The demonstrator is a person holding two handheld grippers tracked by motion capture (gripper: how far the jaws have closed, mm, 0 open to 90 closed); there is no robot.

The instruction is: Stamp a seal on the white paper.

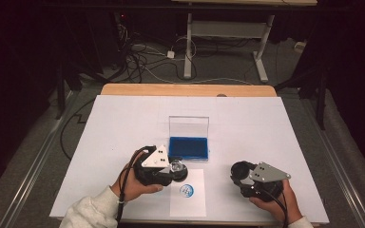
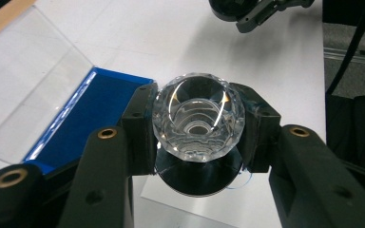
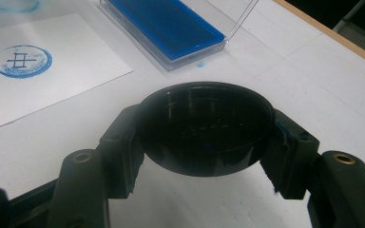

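left gripper (image 2: 197,128) pinches the faceted crystal stamp (image 2: 198,116); right gripper (image 3: 204,137) clamps its black cap (image 3: 204,126), lower centre. align both squarely before capping, keeping ink off the surface (image 1: 123,118).

ink pad (image 1: 188,147) behind paper (image 1: 188,202), on table (image 1: 123,118)
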